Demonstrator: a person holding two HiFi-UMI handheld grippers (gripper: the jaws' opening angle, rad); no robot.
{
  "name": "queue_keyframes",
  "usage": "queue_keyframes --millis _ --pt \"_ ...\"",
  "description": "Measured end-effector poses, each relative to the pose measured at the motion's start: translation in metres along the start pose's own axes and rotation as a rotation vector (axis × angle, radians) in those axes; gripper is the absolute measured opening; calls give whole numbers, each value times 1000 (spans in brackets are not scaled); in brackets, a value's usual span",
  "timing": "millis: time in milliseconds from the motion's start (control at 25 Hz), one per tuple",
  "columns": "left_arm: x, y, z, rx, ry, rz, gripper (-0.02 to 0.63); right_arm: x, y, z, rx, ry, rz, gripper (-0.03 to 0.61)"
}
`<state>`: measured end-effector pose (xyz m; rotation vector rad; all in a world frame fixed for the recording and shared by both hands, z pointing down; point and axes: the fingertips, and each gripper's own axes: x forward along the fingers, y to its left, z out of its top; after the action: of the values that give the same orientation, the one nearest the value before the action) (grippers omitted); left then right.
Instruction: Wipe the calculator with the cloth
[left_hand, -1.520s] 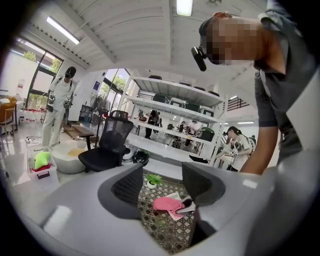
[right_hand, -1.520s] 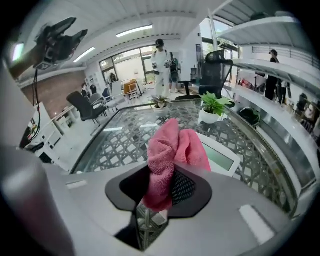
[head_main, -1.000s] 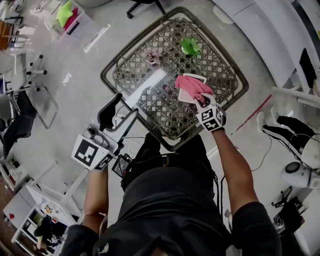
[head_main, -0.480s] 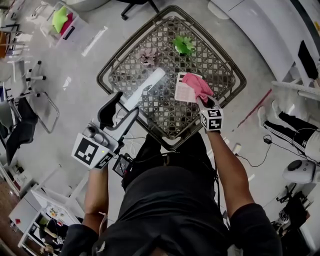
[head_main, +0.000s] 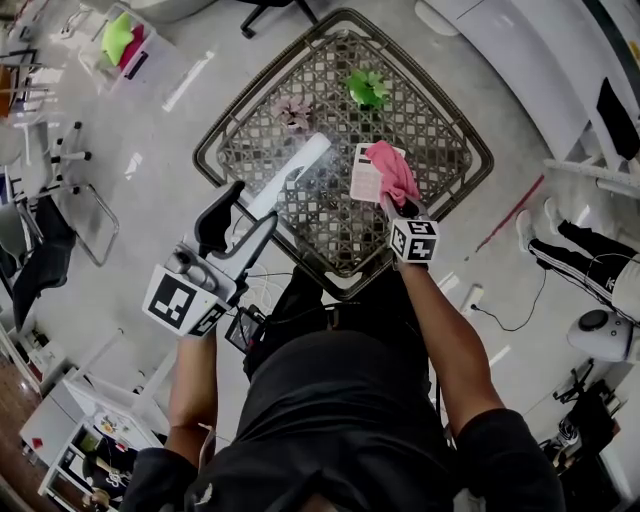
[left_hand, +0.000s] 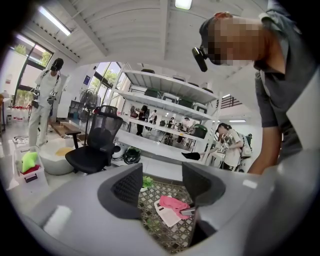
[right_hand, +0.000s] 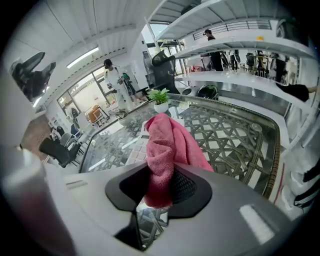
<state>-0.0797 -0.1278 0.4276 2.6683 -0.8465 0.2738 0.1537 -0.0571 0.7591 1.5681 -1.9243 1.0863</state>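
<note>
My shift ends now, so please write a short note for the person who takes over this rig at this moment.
Left gripper: fingers apart, empty, held clear of the table.
Right gripper: shut on the pink cloth.
Calculator lies on the table; the cloth drapes over part of it.
Done: cloth gripped and on the calculator.
Remaining: wiping its face; progress cannot be told.

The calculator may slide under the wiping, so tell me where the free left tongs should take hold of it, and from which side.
Best take the bare left edge of the calculator, coming in low from the left with the left tongs. It lies flat on the glass table, so only its thin edges offer a bite, and the cloth in the right tongs covers its right side.
</note>
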Motion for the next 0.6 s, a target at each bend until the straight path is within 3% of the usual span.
queue_keyframes --millis 360,600 --pt "-12 11 -4 -2 -10 27 288 15 33 -1 14 11 44 95" --pt "-22 19 -7 -6 -20 42 288 31 61 0 -50 34 92 95"
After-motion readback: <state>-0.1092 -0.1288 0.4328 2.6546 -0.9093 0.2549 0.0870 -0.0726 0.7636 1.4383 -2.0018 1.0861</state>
